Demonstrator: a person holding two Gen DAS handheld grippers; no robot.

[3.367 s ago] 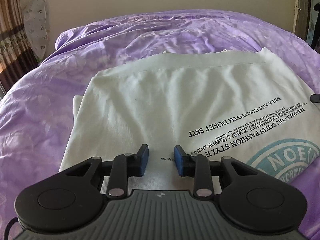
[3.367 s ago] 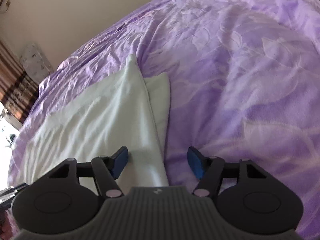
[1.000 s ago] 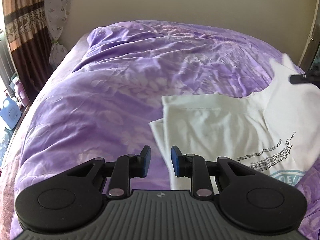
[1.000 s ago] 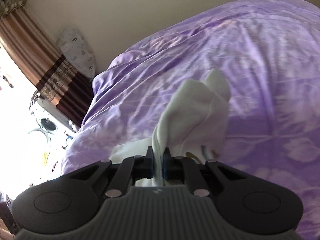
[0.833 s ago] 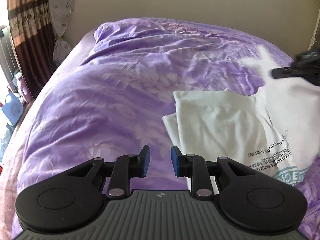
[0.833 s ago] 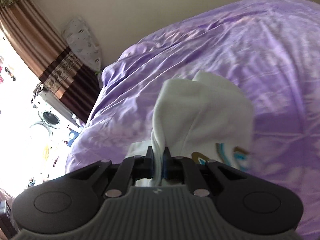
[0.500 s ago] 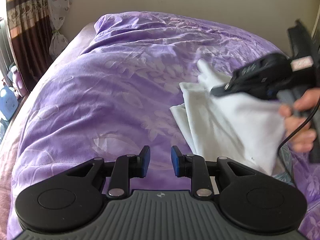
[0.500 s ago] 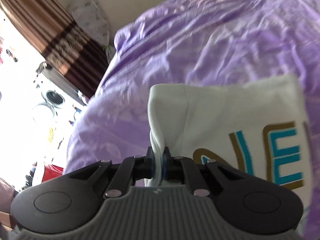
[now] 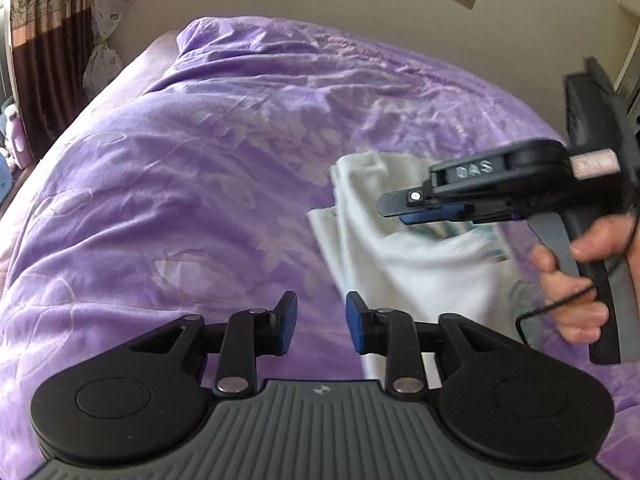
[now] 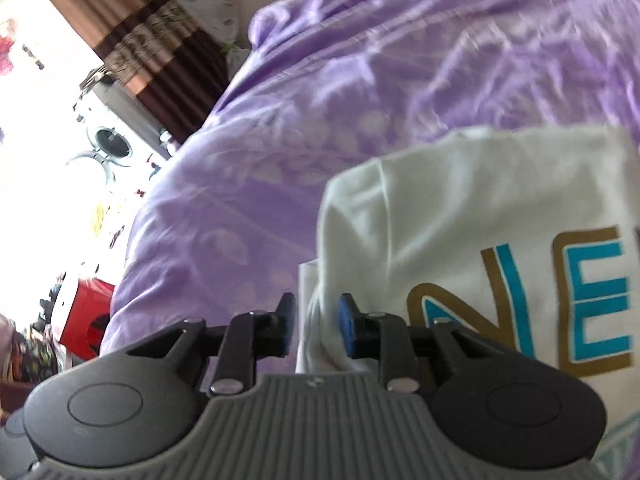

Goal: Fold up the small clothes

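Black tool point(image 9: 318, 322) – blue pads point(image 9: 289, 322)

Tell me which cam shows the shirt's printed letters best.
Right wrist. The gold-edged teal letters fill its right side on the white shirt, whose edge lies between the opening right gripper jaws. Left wrist shows only a blurred teal sliver below that gripper.

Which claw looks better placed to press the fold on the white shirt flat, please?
Probably the right claw: it is opening with the white shirt between its pads, while the left claw, also opening, sits over bare purple bedspread.
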